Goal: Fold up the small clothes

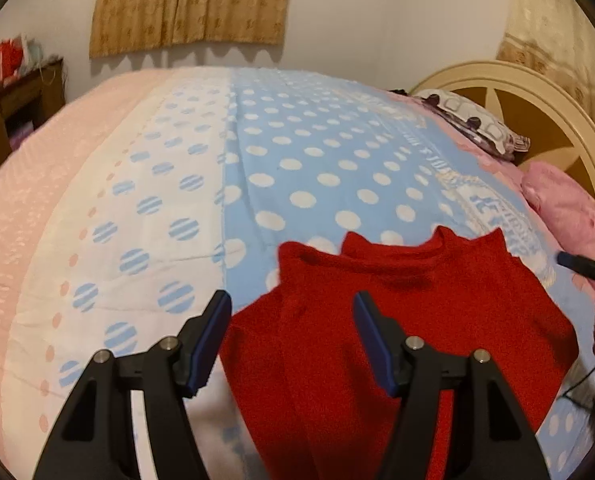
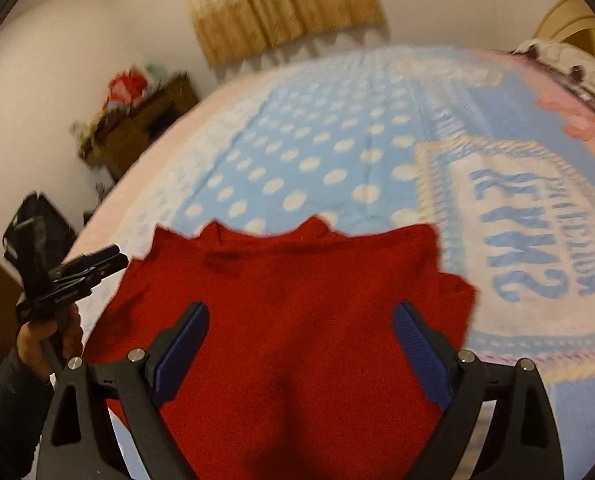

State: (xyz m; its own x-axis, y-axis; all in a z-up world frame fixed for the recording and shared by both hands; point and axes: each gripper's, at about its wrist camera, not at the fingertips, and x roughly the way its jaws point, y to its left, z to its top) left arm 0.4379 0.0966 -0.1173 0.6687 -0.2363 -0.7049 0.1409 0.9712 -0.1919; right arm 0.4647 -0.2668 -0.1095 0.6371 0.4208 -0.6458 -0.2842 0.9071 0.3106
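Note:
A small red knitted garment (image 1: 409, 312) lies spread on the bed, its neck end pointing away from me. In the left wrist view my left gripper (image 1: 291, 316) hovers open over the garment's left part, and its blue pads (image 1: 213, 332) press on nothing. In the right wrist view the red garment (image 2: 297, 292) fills the lower middle, and my right gripper (image 2: 301, 324) stands wide open above it with nothing between the pads. The left gripper (image 2: 93, 266) shows at the left there, held in a person's hand (image 2: 45, 340). The right gripper's tip (image 1: 585, 268) shows at the right edge of the left wrist view.
The bed cover (image 1: 317, 160) is blue with white dots, with white and pink bands to the left. Pillows (image 1: 477, 128) and a cream headboard (image 1: 537, 96) are at the far right. A wooden cabinet (image 2: 137, 132) with clutter stands by the wall. A pink cushion (image 1: 569, 204) lies near the garment.

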